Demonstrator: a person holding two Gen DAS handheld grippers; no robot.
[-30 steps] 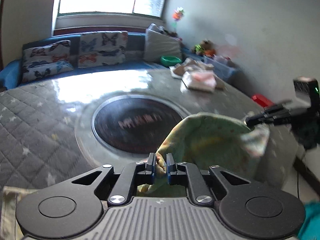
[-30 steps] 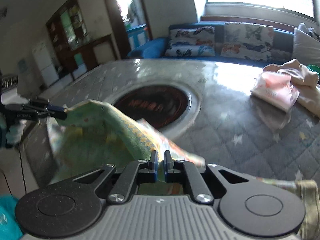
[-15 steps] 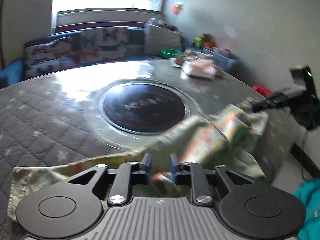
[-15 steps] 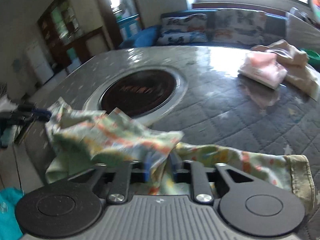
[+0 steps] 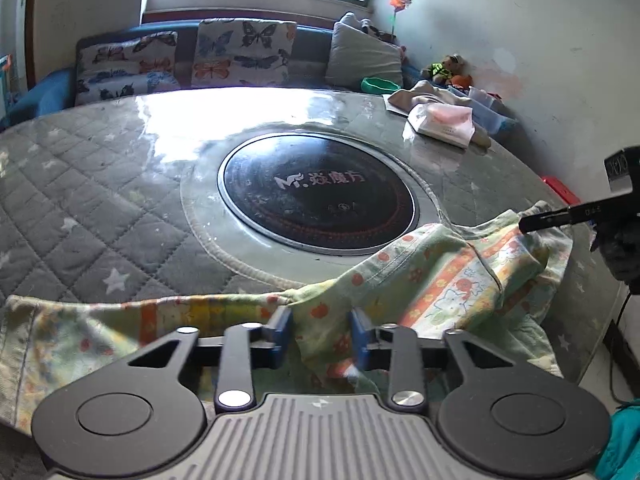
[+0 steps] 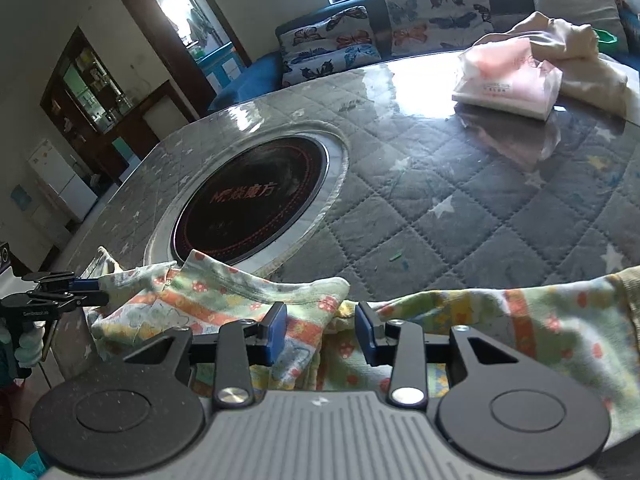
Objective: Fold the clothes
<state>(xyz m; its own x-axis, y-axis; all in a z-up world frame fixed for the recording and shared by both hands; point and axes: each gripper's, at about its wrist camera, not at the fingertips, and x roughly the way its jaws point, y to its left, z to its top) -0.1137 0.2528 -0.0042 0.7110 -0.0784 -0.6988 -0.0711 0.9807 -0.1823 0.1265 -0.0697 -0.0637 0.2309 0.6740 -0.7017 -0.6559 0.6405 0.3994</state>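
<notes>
Cloth lies along the near edge of the desk [image 5: 100,208], in front of the round black hob [image 5: 316,196] set into its middle. The patterned garment [image 5: 436,280] is a pale green piece with orange bands; one part is laid over itself on the side nearer the wall, while a single layer runs out flat on the other side, ending in a ribbed hem.

Both sets of fingers stand parted with fabric in the gap between them and no pinch on it. The left gripper [image 5: 320,334] sits over the middle of the garment, in front of the hob. The right gripper [image 6: 320,330] sits just above the doubled flap [image 6: 256,292], whose edge lies short of the hob's rim.

My judgement is that a fold has just been laid down and let go, or that a grasp is about to be taken; the parted fingers fit either. The doubled part looks rumpled and not square to the flat layer, so whatever follows calls for a clean hold on an edge and smoothing, not a pull on the bunched middle.

A pink packet [image 6: 508,80] and a cream cloth [image 6: 572,48] rest beyond the hob, well apart from the garment.
</notes>
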